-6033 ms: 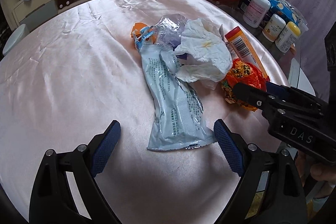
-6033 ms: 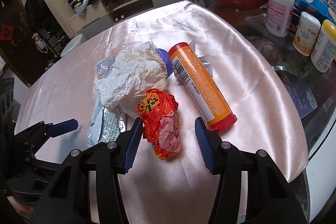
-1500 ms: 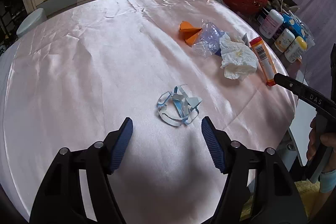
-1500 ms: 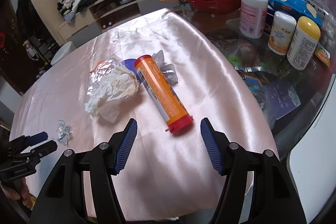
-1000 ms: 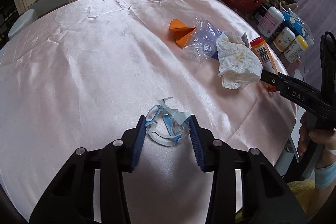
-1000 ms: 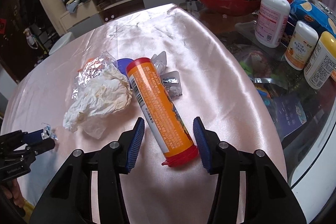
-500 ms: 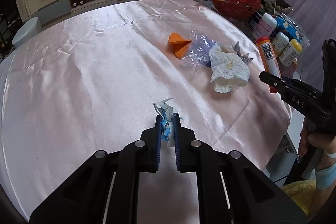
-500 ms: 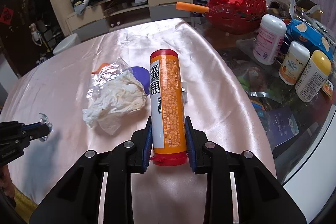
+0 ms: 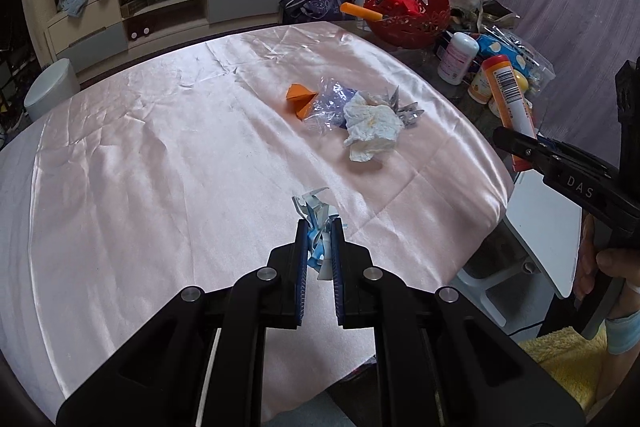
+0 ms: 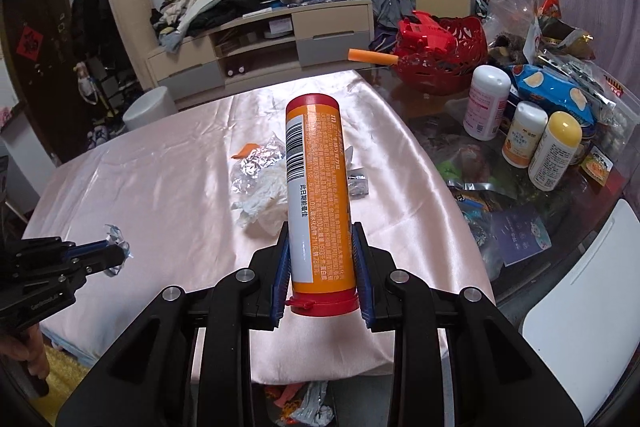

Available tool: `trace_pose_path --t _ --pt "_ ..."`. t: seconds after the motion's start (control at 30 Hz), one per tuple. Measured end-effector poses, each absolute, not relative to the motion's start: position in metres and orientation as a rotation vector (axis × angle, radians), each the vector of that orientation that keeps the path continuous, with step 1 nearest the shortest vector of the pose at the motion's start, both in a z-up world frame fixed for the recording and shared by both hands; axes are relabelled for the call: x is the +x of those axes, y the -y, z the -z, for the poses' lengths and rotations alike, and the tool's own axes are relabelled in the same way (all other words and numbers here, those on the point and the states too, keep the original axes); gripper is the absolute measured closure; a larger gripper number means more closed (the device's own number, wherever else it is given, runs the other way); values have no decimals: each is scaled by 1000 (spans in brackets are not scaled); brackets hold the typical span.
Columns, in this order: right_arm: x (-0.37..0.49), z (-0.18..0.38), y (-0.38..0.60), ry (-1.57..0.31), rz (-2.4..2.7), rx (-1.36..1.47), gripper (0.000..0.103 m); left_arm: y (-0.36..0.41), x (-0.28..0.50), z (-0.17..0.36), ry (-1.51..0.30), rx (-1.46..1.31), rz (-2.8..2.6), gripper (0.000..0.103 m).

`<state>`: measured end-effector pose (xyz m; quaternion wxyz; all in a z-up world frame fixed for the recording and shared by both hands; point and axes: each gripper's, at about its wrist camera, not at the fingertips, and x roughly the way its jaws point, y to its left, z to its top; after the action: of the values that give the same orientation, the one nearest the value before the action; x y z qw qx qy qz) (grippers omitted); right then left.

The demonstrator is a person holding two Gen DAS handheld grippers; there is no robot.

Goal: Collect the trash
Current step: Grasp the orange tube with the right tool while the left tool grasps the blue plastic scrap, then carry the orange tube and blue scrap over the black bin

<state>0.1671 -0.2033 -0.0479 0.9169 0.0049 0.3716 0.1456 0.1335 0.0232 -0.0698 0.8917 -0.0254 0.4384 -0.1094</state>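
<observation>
Two hand-held grippers hover over a round table (image 9: pixel 160 187) draped in shiny pink cloth. The left gripper (image 9: pixel 319 247) is clamped on a small crumpled blue-and-white wrapper (image 9: pixel 316 223), lifted just above the cloth near the table's front edge. The right gripper (image 10: pixel 320 263) is closed around an orange tube (image 10: pixel 316 195) with red ends and a barcode, gripping its lower part so the tube points away from the camera, raised off the table at its right side. On the cloth beyond, a small heap of trash lies together: a crumpled white tissue (image 9: pixel 372 131), touching clear plastic film (image 9: pixel 330 103), with a folded orange paper (image 9: pixel 300 98) at its far-left side and foil scraps (image 9: pixel 406 109) to its right. Past the cloth, a red basket (image 9: pixel 408 15) and several bottles (image 10: pixel 520 131) stand on bare glass
</observation>
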Motion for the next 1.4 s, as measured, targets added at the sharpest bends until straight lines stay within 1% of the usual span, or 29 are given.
trace_pose_path --t 0.23,0.37,0.8,1.17,1.4 --pt "122 36 220 -743 -294 45 73 -10 103 56 -890 -50 270 93" --pt "102 40 232 -751 -273 65 73 2 88 61 -901 -35 287 93" --pt "56 72 241 -826 -251 82 73 32 45 113 -1018 -38 343 93" --pt "37 117 233 -939 -263 111 73 49 20 162 -1119 -43 382 93" --pt "35 142 231 -1001 -235 113 73 57 11 181 -1147 -3 389 93"
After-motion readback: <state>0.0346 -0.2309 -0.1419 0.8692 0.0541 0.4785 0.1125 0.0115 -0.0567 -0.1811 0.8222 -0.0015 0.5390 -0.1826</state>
